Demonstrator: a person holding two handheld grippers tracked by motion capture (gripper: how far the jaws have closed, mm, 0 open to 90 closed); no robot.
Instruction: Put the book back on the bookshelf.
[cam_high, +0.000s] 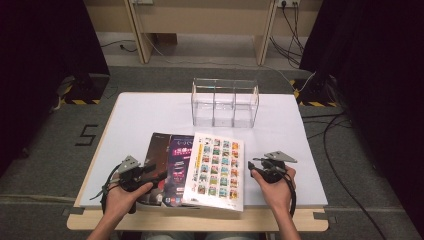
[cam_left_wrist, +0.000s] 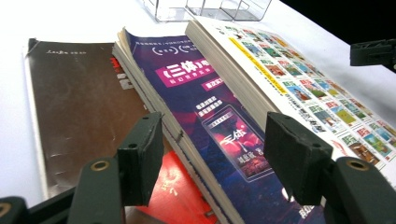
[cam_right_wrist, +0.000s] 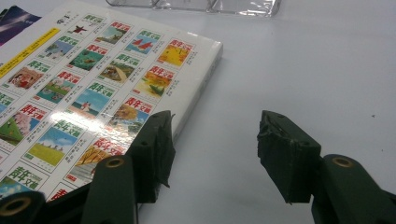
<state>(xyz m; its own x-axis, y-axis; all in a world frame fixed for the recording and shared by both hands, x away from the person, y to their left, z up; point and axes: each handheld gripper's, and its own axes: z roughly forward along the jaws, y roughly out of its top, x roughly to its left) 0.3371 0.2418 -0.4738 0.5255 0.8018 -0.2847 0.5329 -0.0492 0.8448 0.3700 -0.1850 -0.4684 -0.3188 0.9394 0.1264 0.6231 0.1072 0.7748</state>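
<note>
Three books lie overlapped near the front of the white table (cam_high: 150, 110): a dark brown one (cam_high: 155, 150) at the left, a purple one (cam_high: 179, 167) in the middle, and a white one with a grid of small pictures (cam_high: 216, 167) on top at the right. My left gripper (cam_high: 159, 175) sits at the left edge of the stack, jaws open over the purple cover (cam_left_wrist: 205, 107) and brown cover (cam_left_wrist: 79, 102). Just right of the white book (cam_right_wrist: 93, 79), my right gripper (cam_high: 251, 164) hangs open above bare table.
A clear plastic organizer (cam_high: 225, 101) with three compartments stands at the back middle of the table. Bare white tabletop lies on both sides of the books. Cables run over the floor at the right.
</note>
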